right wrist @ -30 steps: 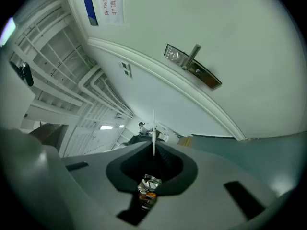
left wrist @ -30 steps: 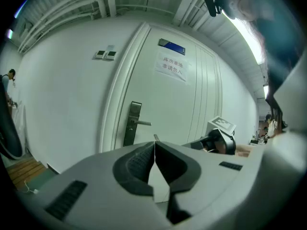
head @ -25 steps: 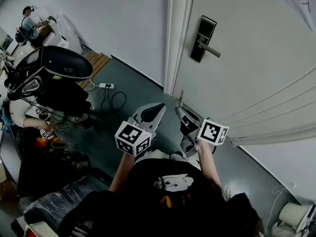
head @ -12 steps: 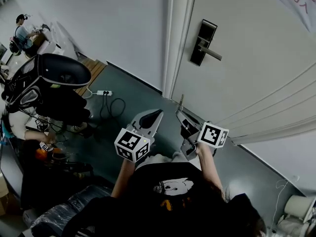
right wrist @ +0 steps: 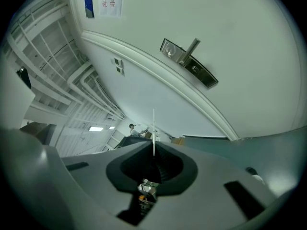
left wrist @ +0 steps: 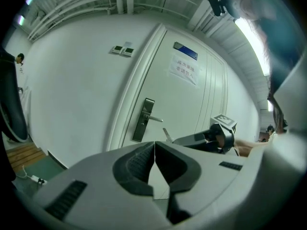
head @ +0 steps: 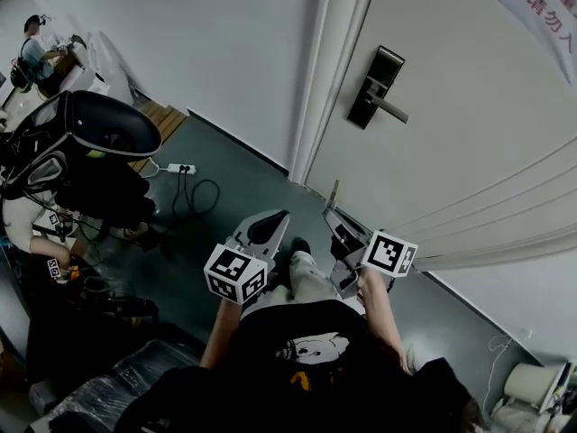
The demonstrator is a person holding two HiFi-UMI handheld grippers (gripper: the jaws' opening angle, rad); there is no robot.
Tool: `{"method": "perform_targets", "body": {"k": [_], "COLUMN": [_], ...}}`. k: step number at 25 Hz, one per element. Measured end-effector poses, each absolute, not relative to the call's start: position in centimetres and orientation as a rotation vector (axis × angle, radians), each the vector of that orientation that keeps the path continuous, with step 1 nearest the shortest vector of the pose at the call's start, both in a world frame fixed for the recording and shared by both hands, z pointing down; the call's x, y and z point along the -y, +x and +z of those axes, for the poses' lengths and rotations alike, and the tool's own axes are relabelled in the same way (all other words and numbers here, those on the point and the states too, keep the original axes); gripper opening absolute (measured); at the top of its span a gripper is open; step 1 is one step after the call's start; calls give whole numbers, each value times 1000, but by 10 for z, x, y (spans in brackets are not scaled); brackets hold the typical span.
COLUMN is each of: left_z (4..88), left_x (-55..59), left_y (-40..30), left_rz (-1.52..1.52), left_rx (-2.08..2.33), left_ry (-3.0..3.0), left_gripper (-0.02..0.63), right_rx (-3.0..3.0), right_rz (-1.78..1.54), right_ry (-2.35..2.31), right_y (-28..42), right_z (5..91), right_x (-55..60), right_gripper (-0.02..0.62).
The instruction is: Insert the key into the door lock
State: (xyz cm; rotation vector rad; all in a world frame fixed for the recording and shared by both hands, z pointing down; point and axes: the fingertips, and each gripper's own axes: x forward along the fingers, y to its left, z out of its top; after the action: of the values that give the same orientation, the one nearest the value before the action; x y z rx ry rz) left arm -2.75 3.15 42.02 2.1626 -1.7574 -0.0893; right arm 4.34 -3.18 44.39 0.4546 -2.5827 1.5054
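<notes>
While the person stands facing the white door [head: 469, 152], the right gripper [head: 332, 213] has its jaws closed on the key [head: 334, 193], whose thin blade sticks out past the jaw tips toward the door. In the right gripper view the blade shows edge-on as a pale sliver rising from the shut jaws, and the door lock [right wrist: 189, 61] sits above it, well apart from the key tip. The lock is a dark upright plate with a metal lever handle [head: 389, 109] pointing away from the door frame. The left gripper [left wrist: 154, 143] has its jaws pressed together with nothing between them; in the head view it hangs just beside the right gripper, over the grey-green floor [head: 225, 188]. A white power strip [head: 181, 168] with a looped cable lies on the floor near the wall.
</notes>
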Motion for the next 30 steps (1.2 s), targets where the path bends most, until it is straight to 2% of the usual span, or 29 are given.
{"method": "perform_targets", "body": {"k": [8, 18, 30], "left_z": [432, 427, 436], "left_x": [5, 127, 183], "left_y": [-50, -80, -74], "left_rz": [-46, 80, 128], "left_rx": [1791, 1822, 1755], "left_ry": [2114, 2133, 2133], "left_gripper": [9, 9, 9], "right_rx": [2544, 2536, 2493], "right_rz": [1563, 1648, 1693], "right_ry": [466, 443, 425], "right_y": [29, 12, 7], "right_z": [466, 480, 491], "right_x": [82, 181, 219], "right_gripper": [20, 20, 20]}}
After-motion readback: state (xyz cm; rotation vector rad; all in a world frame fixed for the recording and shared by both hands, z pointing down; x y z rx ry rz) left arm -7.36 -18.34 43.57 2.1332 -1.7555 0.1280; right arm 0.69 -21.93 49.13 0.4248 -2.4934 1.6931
